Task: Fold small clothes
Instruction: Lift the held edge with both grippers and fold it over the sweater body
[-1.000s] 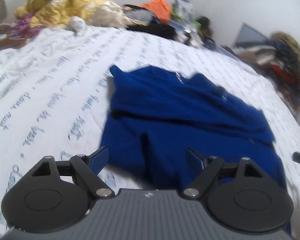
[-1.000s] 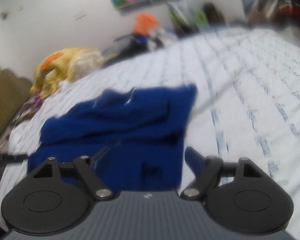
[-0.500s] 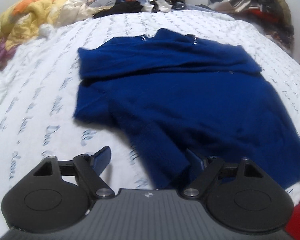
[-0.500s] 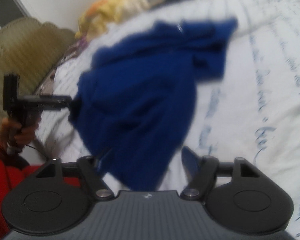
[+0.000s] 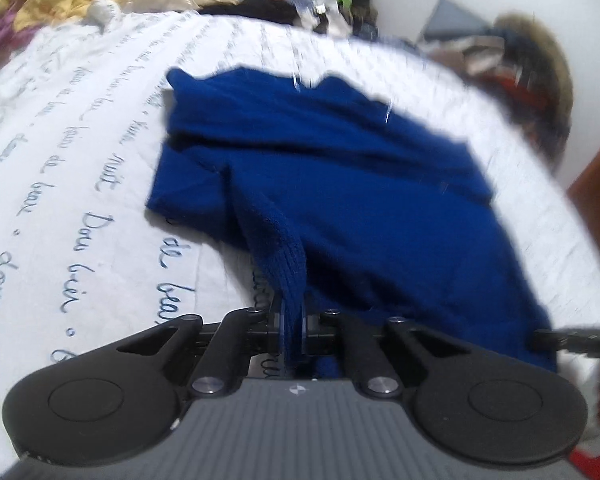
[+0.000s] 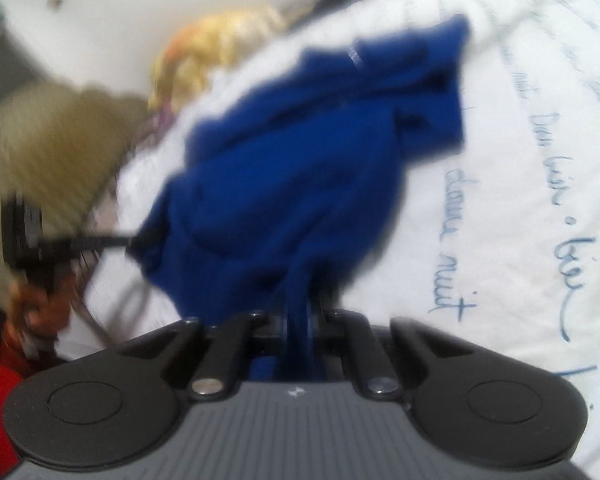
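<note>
We pinch the blue sweater (image 5: 340, 184) at two spots along its near edge, on the bed (image 5: 60, 168).

On the left, our left gripper (image 5: 292, 326) has its jaws clenched on a ribbed fold of the sweater, which rises from the white sheet printed with blue script into the jaws; the rest of the garment lies spread and rumpled on the sheet beyond. To the right in that view, the tip of our right gripper (image 5: 572, 338) reaches the sweater's near right edge. From the right wrist view, the right gripper (image 6: 298, 326) has its jaws clamped on a bunched fold of the same sweater (image 6: 300, 168), with the left gripper (image 6: 60, 246) at the cloth's left edge. A yellow bundle (image 6: 220, 40) sits at the far end of the bed.
</note>
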The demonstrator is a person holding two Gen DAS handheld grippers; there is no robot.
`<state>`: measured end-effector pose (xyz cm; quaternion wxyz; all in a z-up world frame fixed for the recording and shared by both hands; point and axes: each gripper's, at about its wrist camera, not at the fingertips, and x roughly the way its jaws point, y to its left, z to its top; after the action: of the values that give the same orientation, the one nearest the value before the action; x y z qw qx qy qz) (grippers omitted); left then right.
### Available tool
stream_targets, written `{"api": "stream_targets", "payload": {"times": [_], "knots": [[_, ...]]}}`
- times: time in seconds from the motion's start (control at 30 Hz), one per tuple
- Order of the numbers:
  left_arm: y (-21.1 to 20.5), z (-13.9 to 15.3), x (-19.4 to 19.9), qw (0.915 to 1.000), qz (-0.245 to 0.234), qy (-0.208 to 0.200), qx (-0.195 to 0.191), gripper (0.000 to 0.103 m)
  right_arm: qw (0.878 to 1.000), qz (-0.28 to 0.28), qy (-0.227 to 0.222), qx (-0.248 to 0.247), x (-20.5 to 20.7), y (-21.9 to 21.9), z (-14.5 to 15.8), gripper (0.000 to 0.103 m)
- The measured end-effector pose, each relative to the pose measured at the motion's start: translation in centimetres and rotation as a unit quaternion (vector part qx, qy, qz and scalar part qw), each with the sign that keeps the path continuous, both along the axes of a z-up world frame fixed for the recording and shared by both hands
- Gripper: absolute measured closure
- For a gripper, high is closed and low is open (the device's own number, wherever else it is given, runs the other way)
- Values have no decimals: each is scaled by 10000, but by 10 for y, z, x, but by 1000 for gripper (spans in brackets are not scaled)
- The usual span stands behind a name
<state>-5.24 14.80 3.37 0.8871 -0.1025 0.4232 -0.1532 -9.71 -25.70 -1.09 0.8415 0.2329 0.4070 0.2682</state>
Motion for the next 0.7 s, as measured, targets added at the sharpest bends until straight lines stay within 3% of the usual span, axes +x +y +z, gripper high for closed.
{"api": "stream_targets", "payload": {"times": [0.1,0.27,0.43,0.57,0.7], "knots": [[24,32,-13,9977,96,-333,-585,96,9978,-134,-295,575,-7,-18,20,95],[53,82,-48,9893,96,-937,-1112,96,9900,90,-901,1080,-25,-30,63,95],[63,108,-72,9772,136,-1412,-1581,96,9780,104,-1239,1675,-37,-35,88,95],[54,113,-46,9736,332,-1617,-1577,96,9748,-127,-1275,1824,-23,-36,91,95],[42,104,19,9783,447,-1301,-1550,96,9720,-579,-1210,1928,15,-45,87,95]]}}
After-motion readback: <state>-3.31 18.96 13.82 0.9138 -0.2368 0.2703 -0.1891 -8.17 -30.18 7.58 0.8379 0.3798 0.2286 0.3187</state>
